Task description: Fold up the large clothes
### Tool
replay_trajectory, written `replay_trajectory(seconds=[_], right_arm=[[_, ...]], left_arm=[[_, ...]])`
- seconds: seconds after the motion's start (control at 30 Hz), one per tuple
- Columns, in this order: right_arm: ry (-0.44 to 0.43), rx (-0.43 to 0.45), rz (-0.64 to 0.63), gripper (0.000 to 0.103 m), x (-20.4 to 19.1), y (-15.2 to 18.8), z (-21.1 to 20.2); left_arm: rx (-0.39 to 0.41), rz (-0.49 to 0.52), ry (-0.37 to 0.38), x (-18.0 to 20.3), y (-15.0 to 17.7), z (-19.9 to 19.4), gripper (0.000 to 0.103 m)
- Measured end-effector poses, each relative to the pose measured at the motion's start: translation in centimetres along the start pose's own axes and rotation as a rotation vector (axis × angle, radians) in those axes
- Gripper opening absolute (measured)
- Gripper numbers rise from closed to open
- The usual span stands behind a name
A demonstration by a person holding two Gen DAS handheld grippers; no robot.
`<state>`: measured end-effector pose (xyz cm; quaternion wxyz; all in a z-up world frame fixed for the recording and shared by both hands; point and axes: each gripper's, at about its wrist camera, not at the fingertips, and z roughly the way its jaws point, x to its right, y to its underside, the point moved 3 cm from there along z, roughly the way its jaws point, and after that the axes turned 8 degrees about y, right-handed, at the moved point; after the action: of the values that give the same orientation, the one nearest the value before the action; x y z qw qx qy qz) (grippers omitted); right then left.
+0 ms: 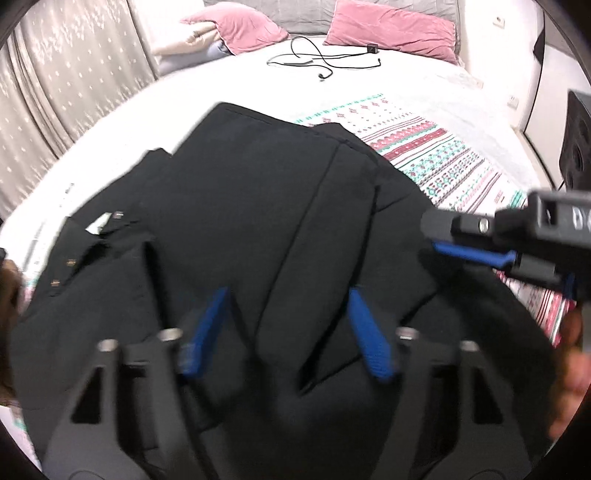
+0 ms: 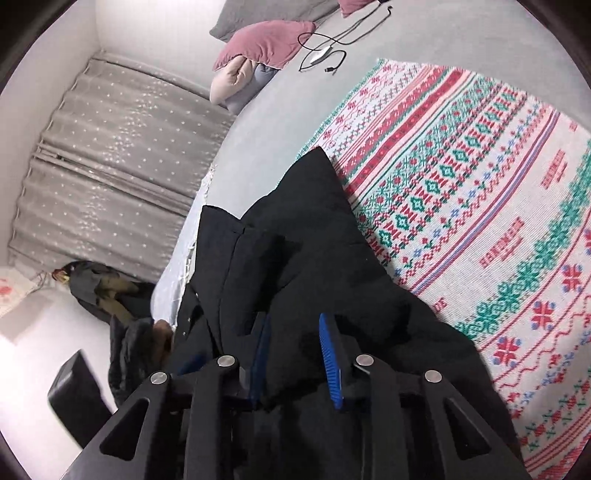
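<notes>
A black coat lies spread on the bed, overlapping a patterned blanket at its 3 o'clock edge. The left gripper hovers over the coat, fingers wide apart and holding nothing. The right gripper has its fingers partly apart with a fold of coat between them; I cannot tell whether they grip it.

Pink pillows and a black cable – on the bed (patterned blanket nearby).
</notes>
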<state>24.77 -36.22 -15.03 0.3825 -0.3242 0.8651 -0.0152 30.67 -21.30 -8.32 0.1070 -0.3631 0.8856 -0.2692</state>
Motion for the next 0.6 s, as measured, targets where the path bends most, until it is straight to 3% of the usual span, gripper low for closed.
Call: replay_trajectory(seconds=[0.07, 0.13, 0.3, 0.43, 0.5, 0.57, 0.6], right_arm=[[0.005, -0.013, -0.001, 0.027, 0.0, 0.2, 0.4], [0.025, -0.031, -0.013, 0.027, -0.1, 0.5, 1.0], [0.079, -0.054, -0.065, 0.027, -0.6, 1.2, 1.6], [0.102, -0.056, -0.088, 0.027, -1.0, 1.8, 1.6], [0.117, -0.054, -0.099, 0.029, -1.1, 2.1, 1.4], [0.121, -0.043, -0.111, 0.034, -1.3, 2.5, 1.1], [0.12, -0.037, -0.115, 0.039, -1.3, 2.7, 1.0]], left_arm=[[0.023, -0.022, -0.011, -0.5, -0.2, -0.1, 0.037], [0.059, -0.077, -0.015, -1.7, -0.3, -1.3, 0.023], [0.149, -0.271, 0.0, -7.4, 2.0, -7.0, 0.022], [0.062, -0.417, 0.125, -12.4, 6.6, -8.6, 0.04], [0.065, -0.457, 0.172, -14.2, 8.4, -9.6, 0.05], [0.098, -0.508, 0.219, -15.9, 9.9, -11.0, 0.069], [0.121, -0.534, 0.231, -16.7, 10.4, -11.7, 0.072]])
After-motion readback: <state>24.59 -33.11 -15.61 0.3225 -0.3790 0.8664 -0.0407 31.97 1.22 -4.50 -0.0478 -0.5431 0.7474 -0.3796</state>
